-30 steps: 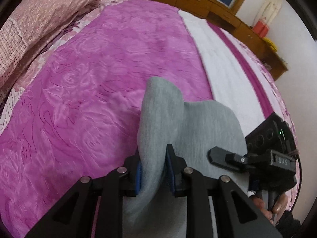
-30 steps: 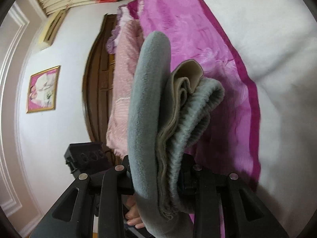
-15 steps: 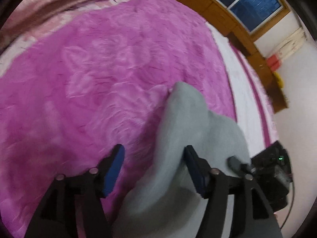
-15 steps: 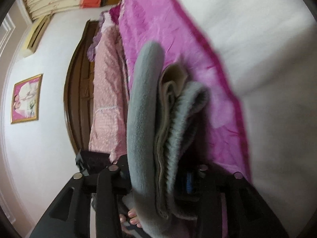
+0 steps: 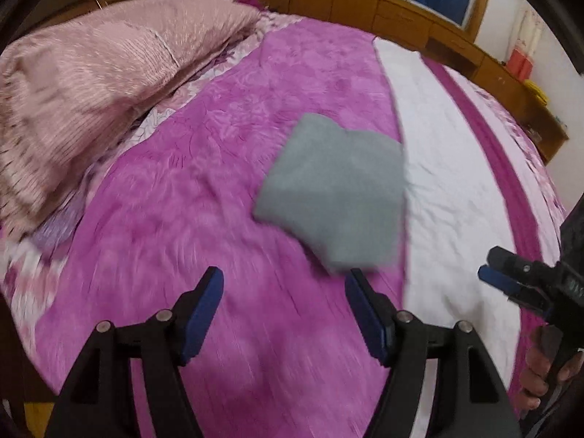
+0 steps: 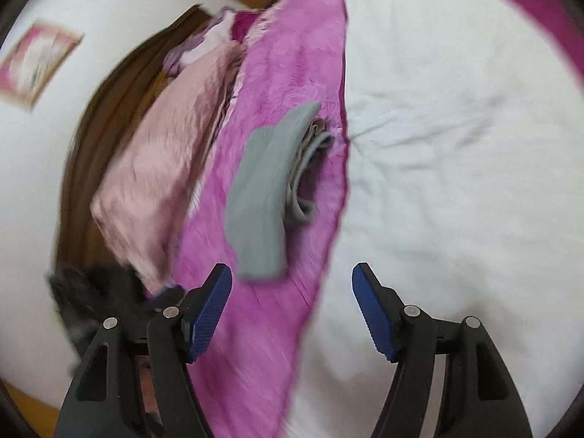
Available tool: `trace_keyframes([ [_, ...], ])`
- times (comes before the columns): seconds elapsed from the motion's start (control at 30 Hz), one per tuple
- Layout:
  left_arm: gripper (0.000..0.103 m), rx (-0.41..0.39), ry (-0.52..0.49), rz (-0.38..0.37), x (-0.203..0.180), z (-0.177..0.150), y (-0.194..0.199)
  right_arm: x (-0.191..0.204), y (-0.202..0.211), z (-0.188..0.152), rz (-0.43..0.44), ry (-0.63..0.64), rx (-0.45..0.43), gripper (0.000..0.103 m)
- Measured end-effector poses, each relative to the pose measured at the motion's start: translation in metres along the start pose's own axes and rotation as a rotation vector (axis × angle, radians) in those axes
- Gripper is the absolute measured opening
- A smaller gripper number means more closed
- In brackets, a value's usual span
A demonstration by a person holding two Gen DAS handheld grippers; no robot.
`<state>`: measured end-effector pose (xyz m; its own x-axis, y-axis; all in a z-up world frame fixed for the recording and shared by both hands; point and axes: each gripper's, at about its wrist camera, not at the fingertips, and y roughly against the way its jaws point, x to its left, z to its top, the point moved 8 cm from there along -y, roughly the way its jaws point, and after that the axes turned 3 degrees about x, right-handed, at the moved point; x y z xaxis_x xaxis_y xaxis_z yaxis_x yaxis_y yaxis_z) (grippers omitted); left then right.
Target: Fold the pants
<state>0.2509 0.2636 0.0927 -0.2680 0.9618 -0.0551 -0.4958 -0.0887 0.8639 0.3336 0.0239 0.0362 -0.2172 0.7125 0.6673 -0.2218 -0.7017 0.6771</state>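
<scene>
Folded grey fleece pants [image 5: 332, 189], a soft squarish bundle, lie mid-frame on the plush magenta bedspread [image 5: 204, 219]. Left hand-held gripper [image 5: 284, 314] and right hand-held gripper [image 6: 292, 310] both opening, empty.

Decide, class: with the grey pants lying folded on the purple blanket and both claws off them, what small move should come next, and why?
Probably draw both claws clear and stop. The pants lie folded on the blanket. The left claw and the right claw are opening with nothing between them. The right view shows layered edges, so a light pat may help.
</scene>
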Motion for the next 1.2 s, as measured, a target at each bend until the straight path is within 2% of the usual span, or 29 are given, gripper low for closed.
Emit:
trace_keyframes([
  [0.1,0.074,-0.042,-0.039,0.025,-0.03,-0.04,0.036,-0.007,0.047,-0.046,-0.142,0.143,-0.034,0.063],
  [0.17,0.075,-0.068,-0.081,0.015,-0.06,-0.073,0.054,-0.019,0.076,-0.078,-0.262,0.24,-0.053,0.063],
  [0.23,0.076,-0.077,-0.126,0.001,-0.087,-0.1,0.062,-0.034,0.099,-0.102,-0.36,0.283,-0.081,0.063],
  [0.3,0.076,-0.072,-0.184,-0.006,-0.12,-0.13,0.061,-0.056,0.121,-0.13,-0.453,0.286,-0.103,0.063],
  [0.4,0.076,-0.054,-0.255,-0.062,-0.163,-0.174,0.05,-0.091,0.132,-0.171,-0.528,0.228,-0.089,0.063],
  [0.5,0.076,0.0,-0.281,-0.084,-0.188,-0.206,0.024,-0.125,0.132,-0.204,-0.623,0.196,-0.07,0.063],
  [0.57,0.075,0.015,-0.308,-0.061,-0.195,-0.219,0.005,-0.143,0.128,-0.219,-0.689,0.206,-0.066,0.064],
  [0.63,0.076,0.016,-0.317,-0.024,-0.195,-0.224,-0.009,-0.149,0.131,-0.226,-0.683,0.252,-0.124,0.068],
  [0.7,0.078,0.011,-0.302,-0.036,-0.193,-0.226,-0.018,-0.147,0.125,-0.223,-0.7,0.282,-0.13,0.072],
  [0.77,0.084,-0.01,-0.3,-0.043,-0.192,-0.224,-0.02,-0.146,0.12,-0.219,-0.719,0.307,-0.134,0.079],
  [0.87,0.092,-0.039,-0.319,-0.026,-0.188,-0.224,-0.025,-0.147,0.116,-0.215,-0.715,0.308,-0.153,0.084],
  [0.97,0.096,-0.064,-0.309,-0.042,-0.186,-0.226,-0.025,-0.148,0.116,-0.215,-0.711,0.307,-0.153,0.086],
  [1.07,0.103,-0.043,-0.281,-0.079,-0.188,-0.226,-0.027,-0.148,0.115,-0.216,-0.71,0.309,-0.157,0.086],
  [1.2,0.103,-0.046,-0.277,-0.077,-0.189,-0.227,-0.027,-0.148,0.113,-0.215,-0.711,0.315,-0.16,0.087],
])
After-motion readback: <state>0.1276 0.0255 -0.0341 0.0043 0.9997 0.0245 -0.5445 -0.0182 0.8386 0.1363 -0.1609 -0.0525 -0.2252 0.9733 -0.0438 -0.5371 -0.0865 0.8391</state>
